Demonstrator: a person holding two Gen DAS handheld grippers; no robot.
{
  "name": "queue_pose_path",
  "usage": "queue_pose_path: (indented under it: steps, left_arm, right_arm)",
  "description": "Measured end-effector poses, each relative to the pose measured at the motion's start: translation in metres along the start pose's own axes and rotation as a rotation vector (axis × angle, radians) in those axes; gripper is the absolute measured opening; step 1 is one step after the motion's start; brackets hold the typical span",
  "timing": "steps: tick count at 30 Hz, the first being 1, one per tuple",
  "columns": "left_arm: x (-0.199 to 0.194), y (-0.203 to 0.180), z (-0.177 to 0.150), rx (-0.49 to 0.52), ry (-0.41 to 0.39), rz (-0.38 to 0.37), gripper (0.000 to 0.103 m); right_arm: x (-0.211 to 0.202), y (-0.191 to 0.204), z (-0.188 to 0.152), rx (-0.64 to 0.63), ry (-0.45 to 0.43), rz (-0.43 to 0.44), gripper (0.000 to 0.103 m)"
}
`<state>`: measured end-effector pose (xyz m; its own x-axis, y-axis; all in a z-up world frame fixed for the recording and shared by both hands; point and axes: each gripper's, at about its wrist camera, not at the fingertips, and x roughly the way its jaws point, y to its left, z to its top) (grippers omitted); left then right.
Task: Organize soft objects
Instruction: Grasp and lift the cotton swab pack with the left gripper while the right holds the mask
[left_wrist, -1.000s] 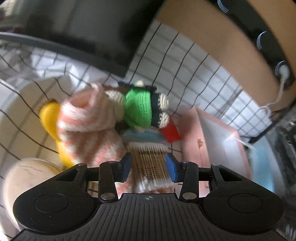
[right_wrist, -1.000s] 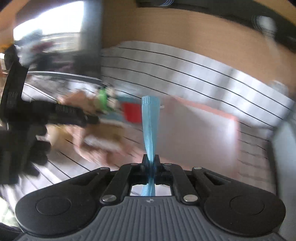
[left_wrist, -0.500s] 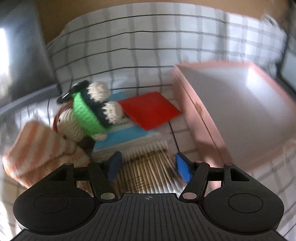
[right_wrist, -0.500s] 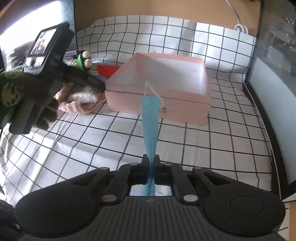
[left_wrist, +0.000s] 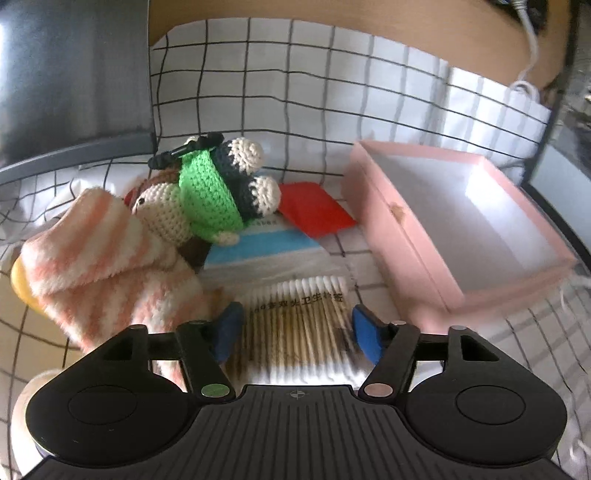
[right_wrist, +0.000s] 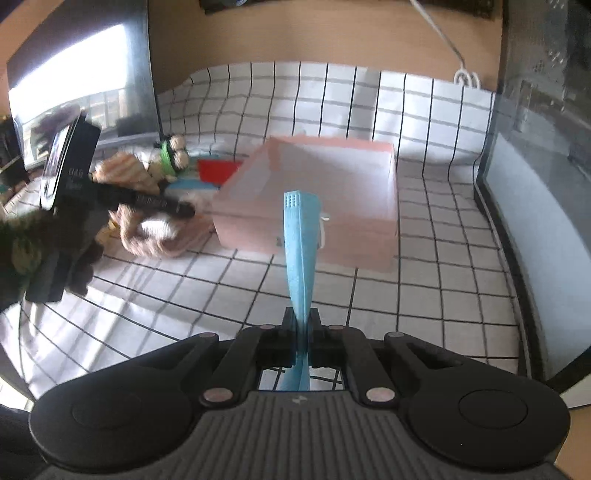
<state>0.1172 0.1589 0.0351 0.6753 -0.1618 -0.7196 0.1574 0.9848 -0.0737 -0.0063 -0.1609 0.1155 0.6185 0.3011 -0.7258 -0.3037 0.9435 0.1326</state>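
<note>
Left gripper (left_wrist: 293, 332) apart astride cotton-swab pack (left_wrist: 295, 325) — near end hidden, right gripper (right_wrist: 301, 325) clamped on blue mask (right_wrist: 300, 240)

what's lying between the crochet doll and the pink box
In the left wrist view, a red card lies on the checked cloth between the crochet doll and the pink box, partly overlapping a blue-and-white packet.

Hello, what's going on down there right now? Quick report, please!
Right gripper shut on blue face mask, facing pink box. Left gripper open astride cotton swab pack, jaws just narrowing. Box looks empty, nothing blocking.
</note>
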Motion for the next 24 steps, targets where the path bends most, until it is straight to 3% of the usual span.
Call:
queue_pose_path:
  steps: [1,4,5,8,12,15,19,20,22,24]
  left_arm:
    - [-0.008,-0.002,-0.004,0.02,-0.013,-0.018,0.057]
    - [-0.045,-0.016,-0.022,0.104,-0.051,-0.08,0.012]
    - [-0.055,-0.023,-0.026,0.134,-0.062,-0.105,0.01]
    - [-0.078,-0.039,-0.041,0.227,-0.086,-0.113,0.012]
    - [-0.077,-0.025,-0.036,0.141,-0.12,-0.047,0.016]
    - [-0.06,-0.014,-0.019,0.123,-0.04,-0.04,0.019]
    - [-0.028,-0.021,-0.017,0.215,0.064,-0.082,0.022]
    - [-0.025,-0.025,-0.019,0.239,0.044,-0.098,0.025]
    - [-0.021,-0.03,-0.018,0.26,0.058,-0.143,0.05]
    - [-0.018,-0.035,-0.018,0.281,0.073,-0.182,0.067]
  right_arm:
    - [-0.006,-0.001,0.002,0.002,-0.006,0.001,0.005]
    - [-0.029,-0.004,0.008,-0.005,-0.036,-0.022,0.005]
    - [-0.035,-0.004,0.01,-0.009,-0.046,-0.033,0.005]
    - [-0.052,-0.008,0.014,-0.023,-0.083,-0.063,0.005]
    - [-0.057,-0.01,0.016,-0.019,-0.093,-0.089,0.005]
    - [-0.053,-0.005,0.014,-0.017,-0.091,-0.088,0.005]
    - [-0.043,0.005,0.012,-0.007,-0.091,-0.065,0.005]
    - [-0.04,0.008,0.011,-0.009,-0.091,-0.061,0.005]
    - [-0.039,0.013,0.01,-0.013,-0.094,-0.053,0.005]
    - [-0.04,0.015,0.006,-0.007,-0.094,-0.045,0.005]
